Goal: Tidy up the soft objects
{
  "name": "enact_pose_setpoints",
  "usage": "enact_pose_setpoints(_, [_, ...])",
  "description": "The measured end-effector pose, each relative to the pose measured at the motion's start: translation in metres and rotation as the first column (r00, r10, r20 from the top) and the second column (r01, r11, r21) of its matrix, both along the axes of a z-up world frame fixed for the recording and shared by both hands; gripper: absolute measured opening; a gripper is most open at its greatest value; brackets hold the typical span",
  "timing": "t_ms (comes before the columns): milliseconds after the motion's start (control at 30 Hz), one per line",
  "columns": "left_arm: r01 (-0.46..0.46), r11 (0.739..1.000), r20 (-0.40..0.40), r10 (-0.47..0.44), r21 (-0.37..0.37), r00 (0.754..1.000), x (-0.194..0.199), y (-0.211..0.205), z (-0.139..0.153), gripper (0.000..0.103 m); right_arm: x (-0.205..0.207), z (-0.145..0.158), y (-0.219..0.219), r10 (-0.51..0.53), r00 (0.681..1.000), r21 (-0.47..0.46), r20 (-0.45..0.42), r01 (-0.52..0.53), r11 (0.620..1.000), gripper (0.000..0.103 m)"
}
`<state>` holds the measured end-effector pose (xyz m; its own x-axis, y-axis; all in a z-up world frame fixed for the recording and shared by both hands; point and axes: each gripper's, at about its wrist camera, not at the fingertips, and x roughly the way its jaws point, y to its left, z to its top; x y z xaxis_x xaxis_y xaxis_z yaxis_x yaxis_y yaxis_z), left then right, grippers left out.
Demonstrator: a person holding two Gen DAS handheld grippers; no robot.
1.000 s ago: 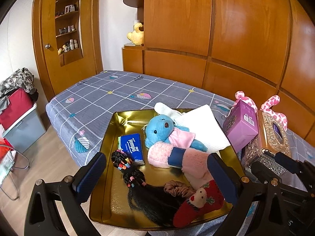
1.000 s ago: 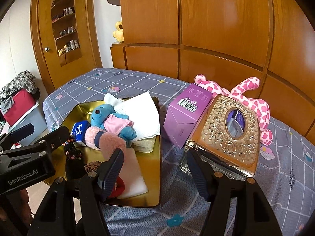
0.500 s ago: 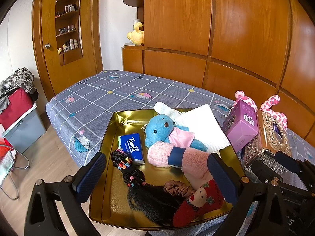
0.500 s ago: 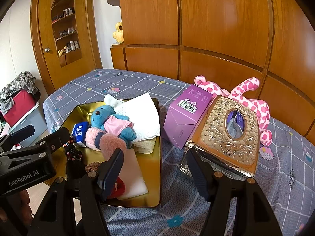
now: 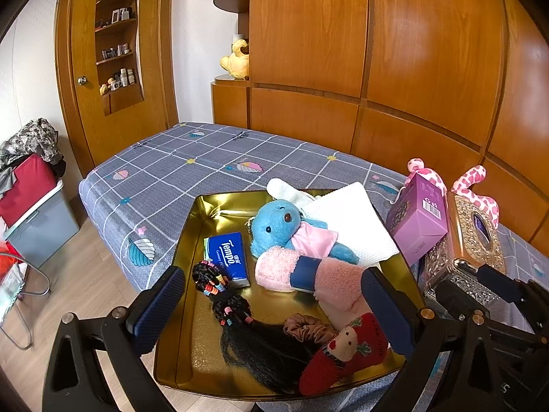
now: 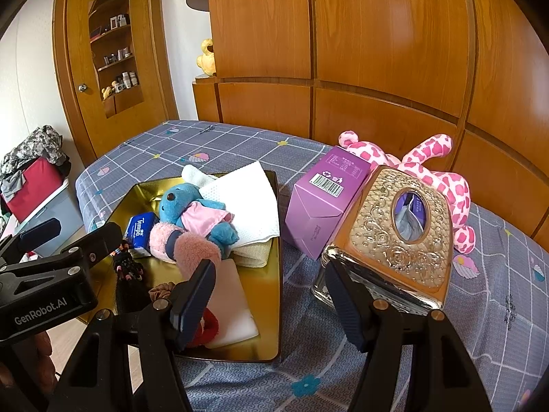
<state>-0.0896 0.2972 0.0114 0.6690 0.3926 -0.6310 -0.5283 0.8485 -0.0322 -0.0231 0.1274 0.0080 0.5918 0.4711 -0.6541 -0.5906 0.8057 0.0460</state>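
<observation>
A gold tray (image 5: 192,226) (image 6: 272,312) lies on the bed. It holds a blue plush toy (image 5: 278,225) (image 6: 178,202), a pink fuzzy sock (image 5: 329,281) (image 6: 192,245), a red sock (image 5: 343,353), a brown scrunchie (image 5: 305,326), a black braided hairpiece (image 5: 247,329), a Tempo tissue pack (image 5: 228,255) and white cloths (image 5: 350,219) (image 6: 247,202). A pink spotted plush (image 6: 442,175) lies behind the boxes. My left gripper (image 5: 274,312) is open and empty over the tray's near end. My right gripper (image 6: 271,295) is open and empty over the tray's right rim.
A purple carton (image 6: 322,202) (image 5: 417,219) and an ornate gold tissue box (image 6: 398,237) (image 5: 470,237) stand right of the tray. Wooden wall panels run behind the bed (image 5: 192,168). A grey bin (image 5: 41,219) with red cloth stands on the floor at left.
</observation>
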Motion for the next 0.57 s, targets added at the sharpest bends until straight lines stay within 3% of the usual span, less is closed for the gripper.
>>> enact_pose_setpoints(567, [-0.002, 1.0, 0.02, 0.002, 0.005, 1.0, -0.0016, 0.0016, 0.0007, 0.103, -0.0002, 0.0, -0.0027, -0.011, 1.0, 0.006, -0.003, 0.011, 1.0, 0.067])
